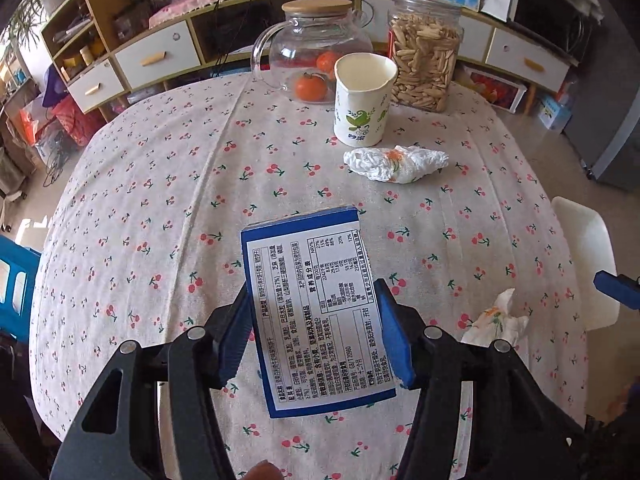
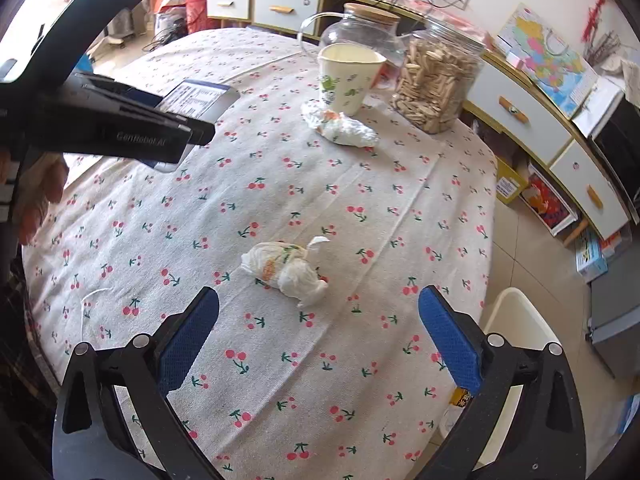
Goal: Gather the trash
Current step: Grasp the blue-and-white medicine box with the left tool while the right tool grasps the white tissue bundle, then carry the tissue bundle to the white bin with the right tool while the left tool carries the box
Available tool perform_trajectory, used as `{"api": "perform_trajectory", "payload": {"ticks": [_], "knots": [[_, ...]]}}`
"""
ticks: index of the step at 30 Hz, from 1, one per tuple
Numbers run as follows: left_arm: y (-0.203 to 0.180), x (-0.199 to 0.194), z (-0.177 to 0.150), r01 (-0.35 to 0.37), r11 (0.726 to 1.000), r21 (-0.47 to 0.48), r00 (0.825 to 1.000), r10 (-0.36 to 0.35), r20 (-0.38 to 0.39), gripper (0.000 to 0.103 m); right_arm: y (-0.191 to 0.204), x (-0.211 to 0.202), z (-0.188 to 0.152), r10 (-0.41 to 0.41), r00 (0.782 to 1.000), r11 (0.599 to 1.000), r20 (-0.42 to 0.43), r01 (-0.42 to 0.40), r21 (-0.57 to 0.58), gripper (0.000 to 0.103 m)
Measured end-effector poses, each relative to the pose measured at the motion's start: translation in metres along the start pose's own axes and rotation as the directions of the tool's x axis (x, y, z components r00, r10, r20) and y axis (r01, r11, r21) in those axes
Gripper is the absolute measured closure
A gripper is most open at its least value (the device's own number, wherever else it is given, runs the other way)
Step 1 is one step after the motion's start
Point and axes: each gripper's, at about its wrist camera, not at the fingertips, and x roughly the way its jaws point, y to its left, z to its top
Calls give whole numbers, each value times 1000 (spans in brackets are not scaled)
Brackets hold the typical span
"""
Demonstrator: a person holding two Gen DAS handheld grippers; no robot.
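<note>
Box (image 1: 308,304) one; crumpled tissues two (image 1: 394,163) (image 2: 289,268); paper cup (image 1: 362,98) one.

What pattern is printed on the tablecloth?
Small red cherries with green stems on the off-white tablecloth, clearest in the right wrist view.

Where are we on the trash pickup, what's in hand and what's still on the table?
Nothing looks binned yet; no bin contents are visible. In hand: the left gripper is clamped on the blue box. The right gripper, jaws open and empty, sits near one crumpled tissue. Left: that tissue, the second crumpled tissue beside the paper cup, and possibly the cup itself.
</note>
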Motion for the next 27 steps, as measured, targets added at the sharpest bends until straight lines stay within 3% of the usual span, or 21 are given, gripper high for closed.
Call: {"api": "perform_trajectory", "payload": {"ticks": [5, 7, 8, 9, 10, 12, 17, 27], "knots": [[35, 13, -11, 44, 993, -107, 996, -52, -66, 45, 15, 22, 4, 22, 998, 1000, -60, -23, -20, 9], [45, 13, -12, 55, 991, -126, 995, -64, -72, 45, 16, 31, 5, 34, 996, 999, -81, -35, -9, 19], [48, 11, -14, 55, 990, -130, 996, -64, -68, 45, 15, 35, 6, 44, 995, 999, -93, -43, 7, 31], [51, 10, -14, 56, 990, -133, 996, -65, -65, 45, 12, 40, 6, 58, 992, 998, -108, -55, 33, 51], [54, 9, -15, 59, 989, -137, 996, -68, -62, 45, 8, 45, 7, 81, 989, 995, -125, -72, 69, 58], [62, 8, -16, 68, 987, -146, 995, -78, -62, 45, 0, 45, 11, 104, 988, 988, -113, -89, 126, 64], [73, 4, -16, 72, 985, -159, 996, -80, -44, 45, -12, 36, 24, 103, 994, 969, -32, -93, 227, 65], [82, -1, -16, 48, 984, -172, 999, -51, -18, 45, -12, 21, 53, 33, 996, 948, 84, -58, 313, 64]]}}
